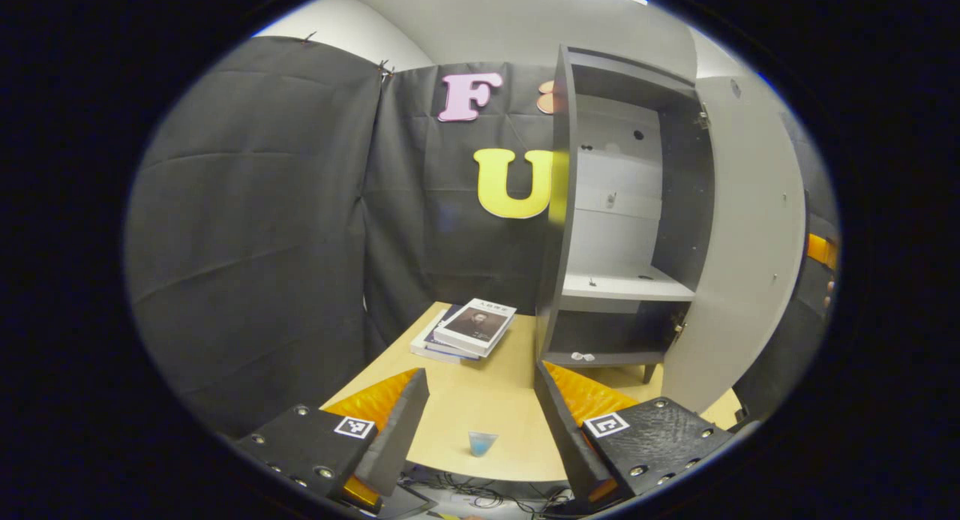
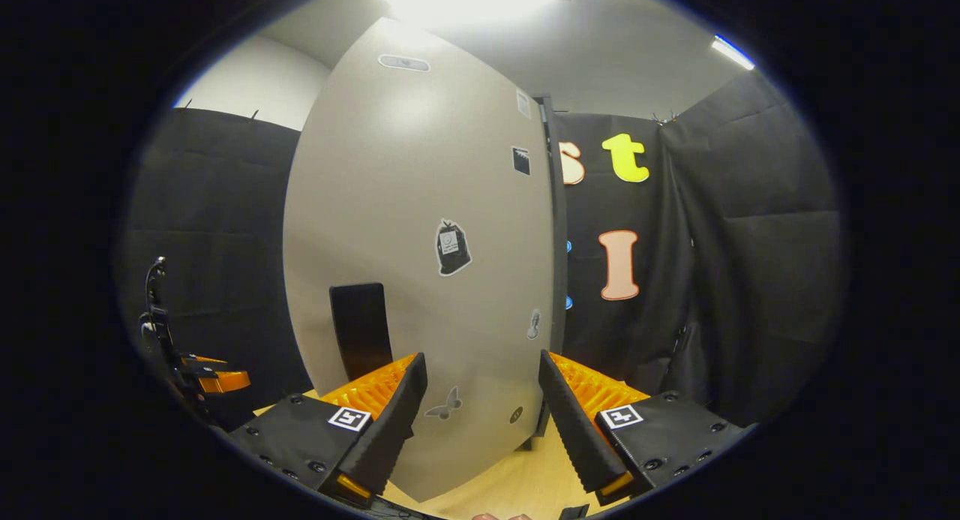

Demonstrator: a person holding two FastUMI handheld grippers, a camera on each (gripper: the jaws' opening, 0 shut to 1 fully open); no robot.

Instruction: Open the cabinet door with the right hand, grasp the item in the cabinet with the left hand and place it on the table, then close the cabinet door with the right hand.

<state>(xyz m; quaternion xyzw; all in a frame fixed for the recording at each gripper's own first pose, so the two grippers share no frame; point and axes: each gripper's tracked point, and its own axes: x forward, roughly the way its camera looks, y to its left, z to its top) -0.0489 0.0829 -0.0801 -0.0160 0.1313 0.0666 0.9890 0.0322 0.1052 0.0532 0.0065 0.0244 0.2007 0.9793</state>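
Recording booth, black cloth walls, cabinet on wooden table

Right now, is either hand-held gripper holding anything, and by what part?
Nothing is held. The left hand-held gripper is open over the table; the right hand-held gripper is open facing the open cabinet door.

No legible text, brand or number is present on any item. The top book of the stack at the far left corner of the table carries a title line above a portrait, too small to read. The stickers on the cabinet door are pictorial or too blurred to read, and the square coded markers on the gripper bodies carry patterns, not characters.
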